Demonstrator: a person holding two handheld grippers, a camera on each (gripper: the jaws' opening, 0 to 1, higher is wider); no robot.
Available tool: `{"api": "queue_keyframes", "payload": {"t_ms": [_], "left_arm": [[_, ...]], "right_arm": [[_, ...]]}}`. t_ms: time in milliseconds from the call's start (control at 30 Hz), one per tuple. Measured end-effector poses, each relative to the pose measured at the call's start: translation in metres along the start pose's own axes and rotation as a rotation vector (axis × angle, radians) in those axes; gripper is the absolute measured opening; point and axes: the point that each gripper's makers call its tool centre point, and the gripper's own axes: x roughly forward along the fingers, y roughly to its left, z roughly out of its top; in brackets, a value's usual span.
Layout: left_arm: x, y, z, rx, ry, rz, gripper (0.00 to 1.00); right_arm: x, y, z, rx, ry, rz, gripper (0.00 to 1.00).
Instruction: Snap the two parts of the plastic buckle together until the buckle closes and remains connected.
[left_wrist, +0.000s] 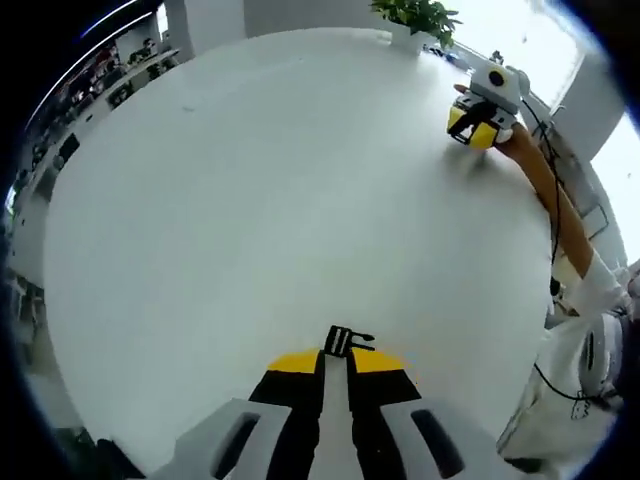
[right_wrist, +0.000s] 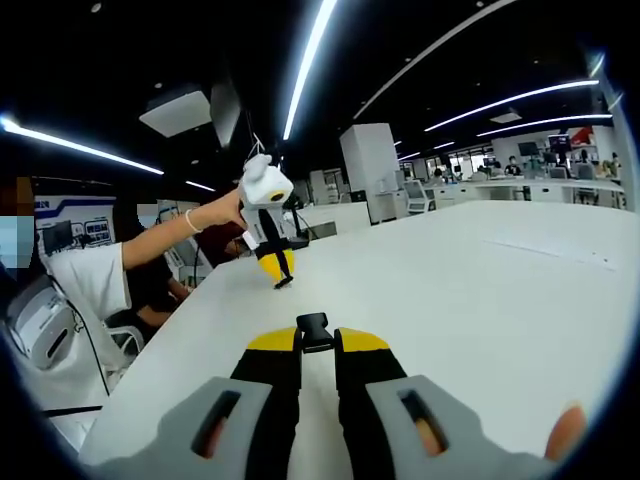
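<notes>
Black plastic buckle halves are each pinched in your nearly closed left gripper (left_wrist: 337, 362) and right gripper (right_wrist: 317, 345), well apart over the desk (left_wrist: 250, 200); joining remains undone.

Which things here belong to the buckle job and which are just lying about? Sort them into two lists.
Job:
- buckle part clamped at the left tongs tips
- buckle part clamped at the right tongs tips
- white table under both

Lying about:
- potted plant at the table's far edge
- desks in the office behind
- ceiling lights
</notes>
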Motion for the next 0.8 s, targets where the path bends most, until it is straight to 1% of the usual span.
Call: {"api": "queue_keyframes", "payload": {"t_ms": [67, 100, 167, 233, 300, 333, 367, 400, 433, 467, 567, 667, 800], "left_arm": [[-0.001, -0.003, -0.004, -0.002, 0.007, -0.002, 0.08], [-0.001, -0.006, -0.007, -0.018, 0.015, 0.005, 0.08], [-0.001, -0.010, -0.014, -0.076, 0.034, 0.031, 0.08], [-0.001, -0.018, -0.018, -0.168, 0.035, 0.032, 0.08], [-0.004, -0.031, -0.030, -0.283, 0.074, -0.001, 0.08], [-0.005, -0.038, -0.036, -0.349, 0.105, -0.019, 0.08], [-0.006, -0.043, -0.039, -0.400, 0.117, -0.033, 0.08], [-0.007, -0.050, -0.045, -0.466, 0.145, -0.052, 0.08], [-0.007, -0.054, -0.046, -0.485, 0.140, -0.066, 0.08], [-0.007, -0.055, -0.048, -0.489, 0.138, -0.066, 0.08], [-0.008, -0.064, -0.055, -0.480, 0.124, -0.057, 0.08], [-0.008, -0.065, -0.053, -0.490, 0.104, -0.048, 0.08], [-0.008, -0.069, -0.052, -0.490, 0.092, -0.063, 0.08]], "right_arm": [[0.000, 0.000, 0.000, 0.001, 0.000, 0.000, 0.12], [0.000, 0.000, 0.000, 0.001, 0.000, 0.000, 0.12], [0.000, 0.000, 0.001, 0.000, -0.003, -0.001, 0.12], [0.000, 0.000, 0.001, -0.001, -0.002, 0.000, 0.12], [0.000, 0.000, 0.000, 0.000, 0.001, 0.001, 0.12], [0.000, 0.000, 0.000, 0.000, 0.003, 0.001, 0.12], [0.000, 0.000, 0.000, 0.000, 0.003, 0.000, 0.12], [0.000, 0.000, 0.000, 0.001, 0.001, 0.000, 0.12], [0.000, 0.001, 0.000, 0.001, 0.000, 0.000, 0.12], [0.000, 0.001, 0.000, 0.001, 0.001, -0.001, 0.12], [-0.001, 0.001, 0.001, 0.001, -0.002, 0.000, 0.12], [-0.001, 0.001, 0.001, 0.001, -0.002, 0.000, 0.12], [0.000, 0.001, 0.001, 0.000, -0.002, 0.002, 0.12]]}}
